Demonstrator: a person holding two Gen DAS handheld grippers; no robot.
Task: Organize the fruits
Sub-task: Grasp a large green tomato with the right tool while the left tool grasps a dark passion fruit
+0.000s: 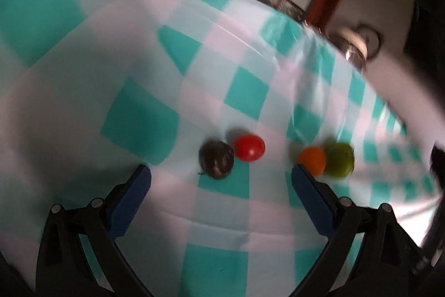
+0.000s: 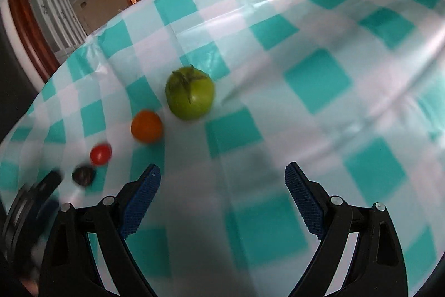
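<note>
Left gripper (image 1: 219, 174): jaws wide apart, empty, over the teal-checked tablecloth (image 1: 139, 68). Ahead between its fingers, dark round fruit (image 1: 217, 163) touching red tomato (image 1: 249, 148). Right gripper (image 2: 222, 176): jaws apart, empty. Orange fruit (image 2: 146, 126) beside green tomato (image 2: 190, 93), farther out.

Checked table (image 2: 319, 80), 4 fruits (image 2: 190, 93) (one row)

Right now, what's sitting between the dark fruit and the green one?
In the right wrist view, the red fruit and the orange fruit lie in the row between the dark fruit and the green fruit.
</note>
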